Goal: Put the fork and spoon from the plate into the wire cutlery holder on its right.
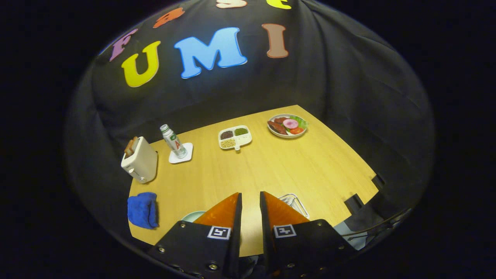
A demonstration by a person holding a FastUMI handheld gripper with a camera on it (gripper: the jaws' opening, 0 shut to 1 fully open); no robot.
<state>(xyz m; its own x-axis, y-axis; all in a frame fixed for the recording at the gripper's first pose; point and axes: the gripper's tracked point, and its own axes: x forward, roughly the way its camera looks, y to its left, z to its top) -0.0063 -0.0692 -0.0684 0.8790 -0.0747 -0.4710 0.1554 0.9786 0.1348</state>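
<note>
Fingers (250, 201), narrowly parted and empty, hang over wooden table (271, 166) in black-draped booth.

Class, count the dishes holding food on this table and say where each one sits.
2. A divided tray of grains sits beyond the gripper, whose fingers are slightly apart holding nothing; a plate of food lies right of it. More may be hidden.

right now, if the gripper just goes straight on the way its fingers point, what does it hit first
Probably bare table: the gripper, fingers slightly apart and holding nothing, points at open wood. Farther along that line sits the divided tray, though depth is unclear.
</note>
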